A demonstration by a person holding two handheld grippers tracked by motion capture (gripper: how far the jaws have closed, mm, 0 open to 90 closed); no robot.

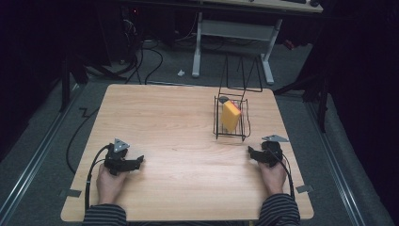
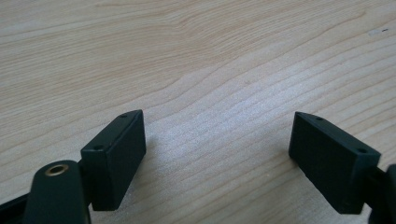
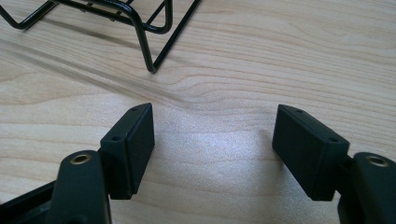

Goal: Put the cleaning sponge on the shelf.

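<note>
A black wire basket (image 1: 244,127) stands on the right half of the wooden table (image 1: 179,136), and a yellow block (image 1: 230,116) leans inside it with a dark item and something red behind it. My left gripper (image 1: 139,161) rests on the table near the front left, open, with bare wood between its jaws (image 2: 217,140). My right gripper (image 1: 251,151) rests at the front right, just below the basket. It is open too, with only wood between its jaws (image 3: 214,140). The basket's lower corner (image 3: 144,42) shows a short way ahead of it.
The table's front edge lies just behind both hands. Beyond the far edge stand a white desk frame (image 1: 235,33) and cables on the grey floor. A black wire stand (image 1: 242,77) rises behind the basket.
</note>
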